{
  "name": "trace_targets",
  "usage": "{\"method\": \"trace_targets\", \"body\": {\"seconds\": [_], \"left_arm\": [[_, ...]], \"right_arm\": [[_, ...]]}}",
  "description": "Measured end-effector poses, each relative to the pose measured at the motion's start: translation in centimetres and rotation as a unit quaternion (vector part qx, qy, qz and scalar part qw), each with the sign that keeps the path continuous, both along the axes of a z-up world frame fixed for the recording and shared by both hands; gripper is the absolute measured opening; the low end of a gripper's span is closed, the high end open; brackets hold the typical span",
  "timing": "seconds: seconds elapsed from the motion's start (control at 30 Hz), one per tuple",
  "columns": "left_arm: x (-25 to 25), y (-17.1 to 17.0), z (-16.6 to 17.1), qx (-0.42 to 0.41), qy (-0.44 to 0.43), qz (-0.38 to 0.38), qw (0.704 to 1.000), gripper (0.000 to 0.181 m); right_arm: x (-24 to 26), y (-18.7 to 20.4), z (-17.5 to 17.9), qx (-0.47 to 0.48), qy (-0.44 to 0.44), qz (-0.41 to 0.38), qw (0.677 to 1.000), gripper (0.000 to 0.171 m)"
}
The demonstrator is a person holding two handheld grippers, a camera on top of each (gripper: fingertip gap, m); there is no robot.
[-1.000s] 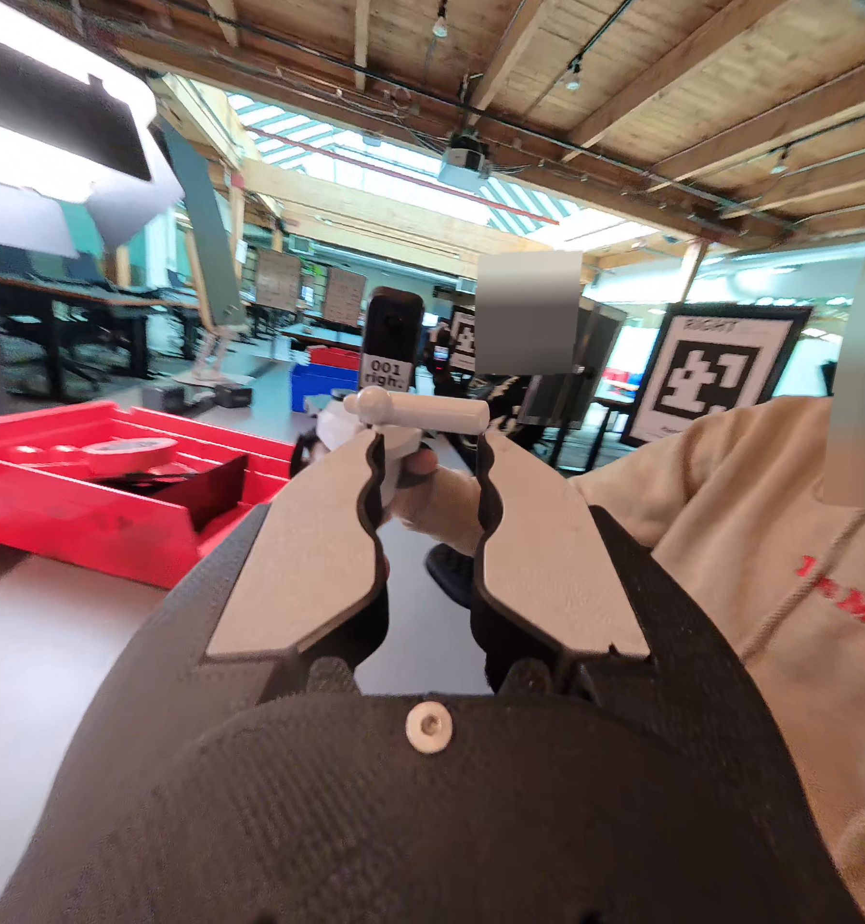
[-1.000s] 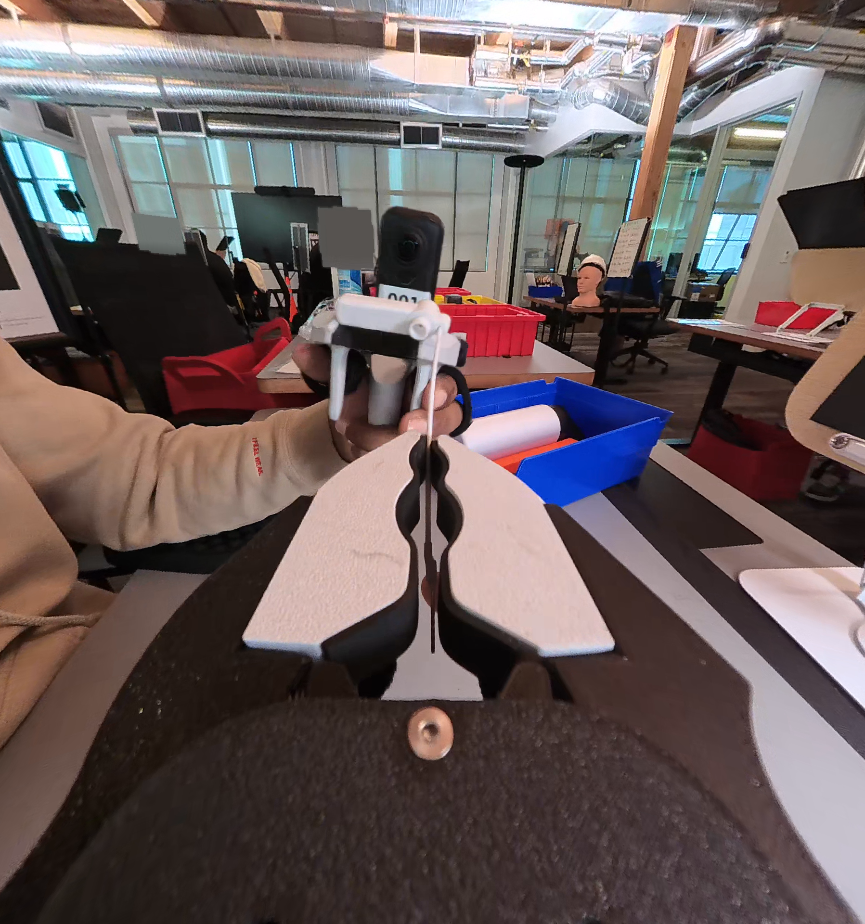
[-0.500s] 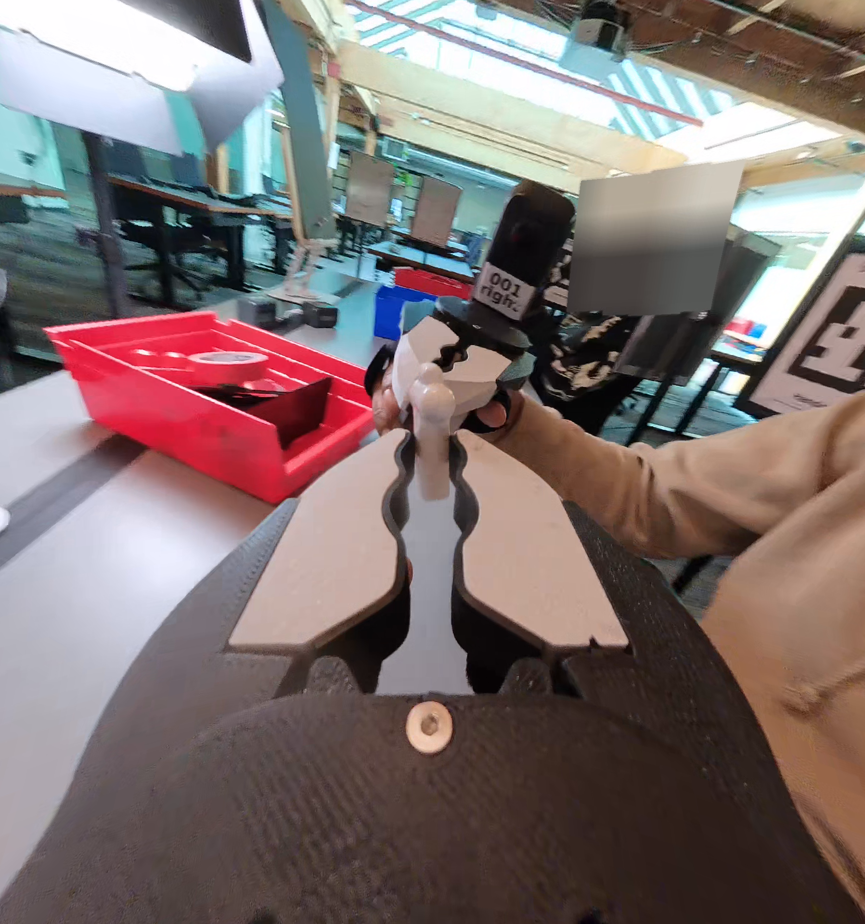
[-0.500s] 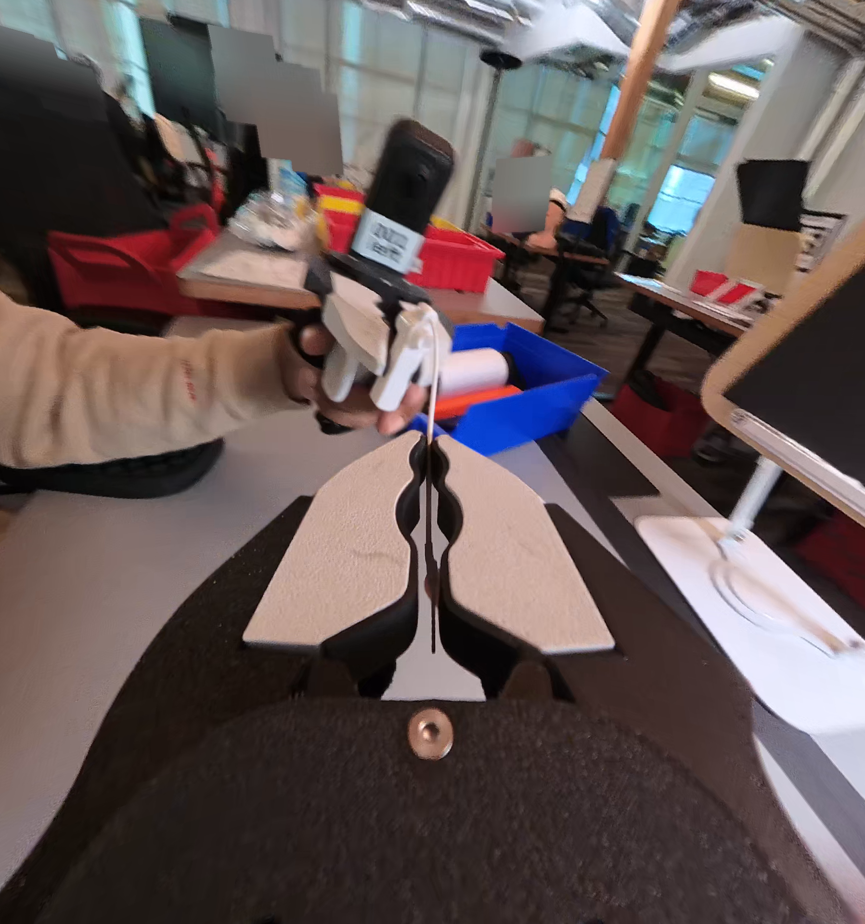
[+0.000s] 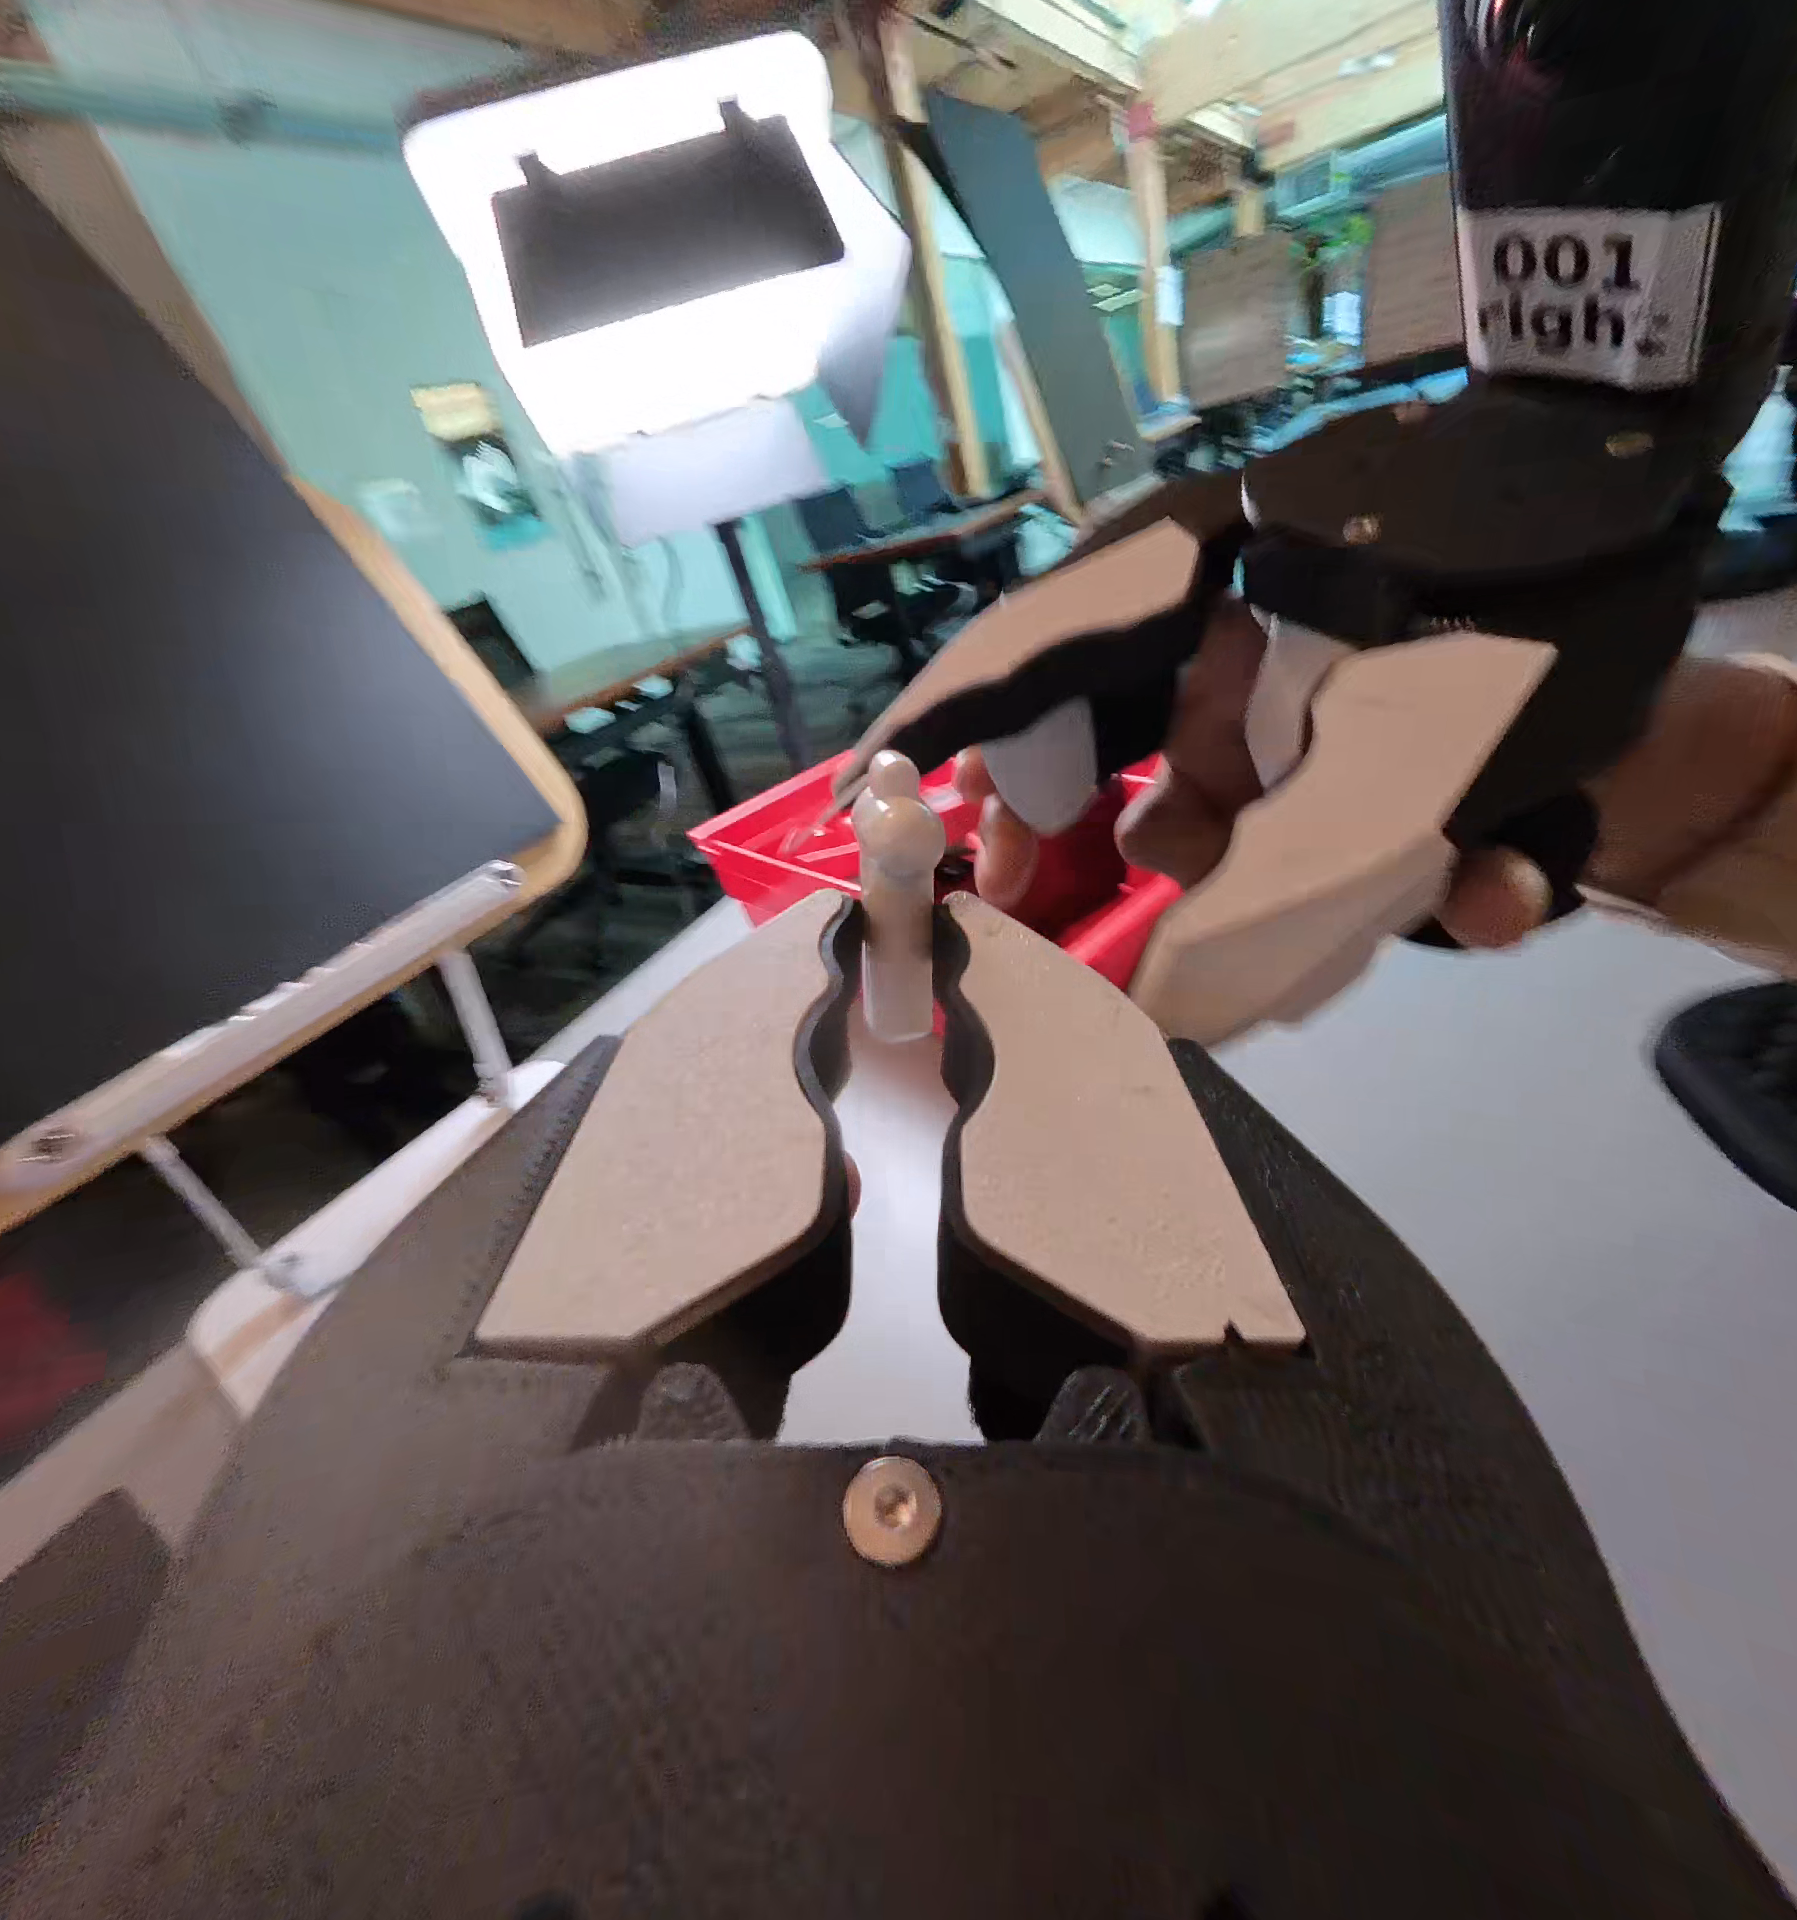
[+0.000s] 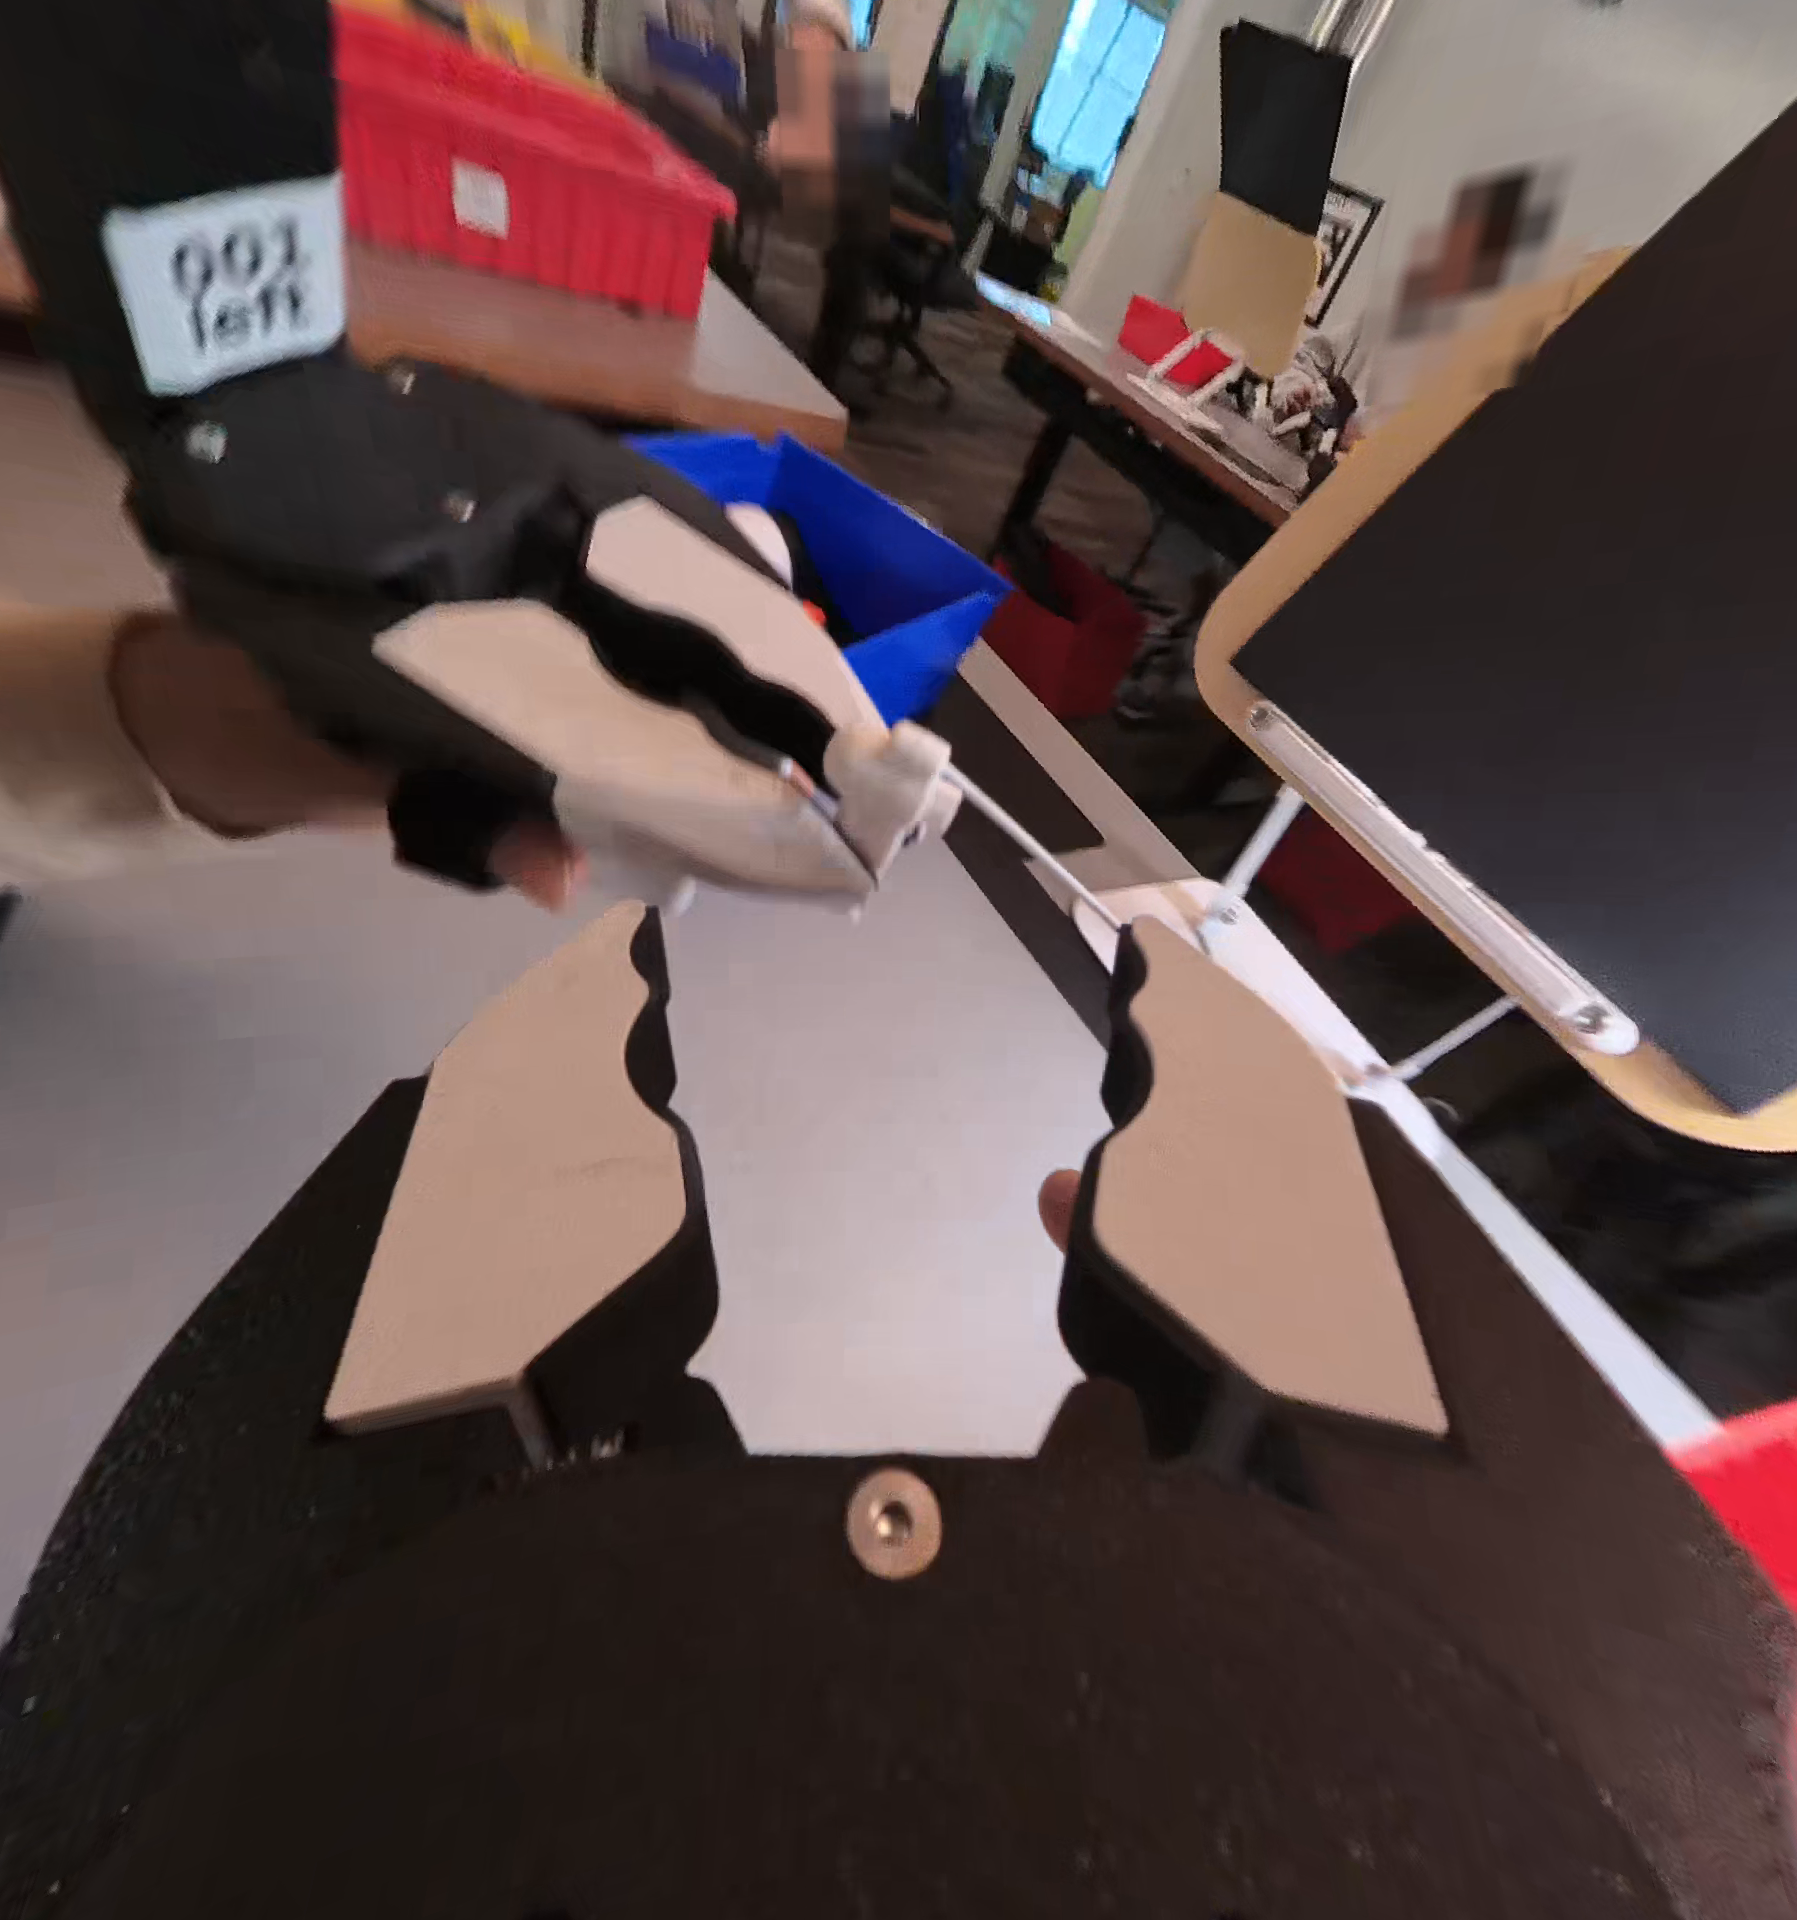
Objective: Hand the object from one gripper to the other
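Note:
The object is a small white tool with a knobbed handle (image 5: 896, 935) and a thin metal rod (image 6: 1019, 847). My left gripper (image 5: 894, 914) is shut on the handle, which stands upright between its tips. In the right wrist view the left gripper (image 6: 852, 831) comes in from the left with the handle (image 6: 889, 790) at its tips. The rod slants down to the right finger's tip. My right gripper (image 6: 889, 925) is open wide and empty. It also shows in the left wrist view (image 5: 998, 894), at the upper right, jaws apart, just beyond the tool.
A black board on a white stand (image 5: 198, 675) fills the left, and shows on the right in the right wrist view (image 6: 1600, 675). A red bin (image 5: 769, 862) lies behind the tool. A blue bin (image 6: 873, 582) stands at the grey table's far edge. Left and right tips are no more than a few centimetres apart.
The right gripper, which was shut on the thin rod, has opened. The left gripper has closed on the handle and holds the tool alone. Both grippers have swung toward the black board.

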State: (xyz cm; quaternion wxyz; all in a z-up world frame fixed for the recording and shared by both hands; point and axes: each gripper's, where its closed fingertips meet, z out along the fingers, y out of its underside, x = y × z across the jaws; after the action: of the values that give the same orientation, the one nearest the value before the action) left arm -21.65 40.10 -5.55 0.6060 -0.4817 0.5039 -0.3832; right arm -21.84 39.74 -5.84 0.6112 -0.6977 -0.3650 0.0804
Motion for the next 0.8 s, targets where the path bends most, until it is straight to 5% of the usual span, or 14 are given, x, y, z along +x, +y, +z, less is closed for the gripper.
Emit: {"method": "trace_targets", "body": {"seconds": [0.27, 0.47, 0.6, 0.8], "left_arm": [[-1.0, -0.4, 1.9, 0.058, -0.039, 0.009, 0.998, 0.013], [-0.4, -0.5, 1.5, 0.100, -0.021, 0.058, 0.993, 0.013], [-0.2, -1.9, 2.4, 0.160, -0.033, 0.077, 0.984, 0.013], [-0.2, -2.6, 2.6, 0.220, -0.036, 0.089, 0.971, 0.013]], "right_arm": [[-1.1, -1.6, 2.8, 0.040, 0.121, 0.090, 0.988, 0.076], [-1.2, -2.2, 4.8, 0.099, 0.098, 0.044, 0.989, 0.075], [-0.8, -0.9, 3.6, 0.050, 0.139, 0.021, 0.989, 0.077], [-2.3, -1.5, 3.0, 0.005, 0.195, 0.085, 0.977, 0.061]]}}
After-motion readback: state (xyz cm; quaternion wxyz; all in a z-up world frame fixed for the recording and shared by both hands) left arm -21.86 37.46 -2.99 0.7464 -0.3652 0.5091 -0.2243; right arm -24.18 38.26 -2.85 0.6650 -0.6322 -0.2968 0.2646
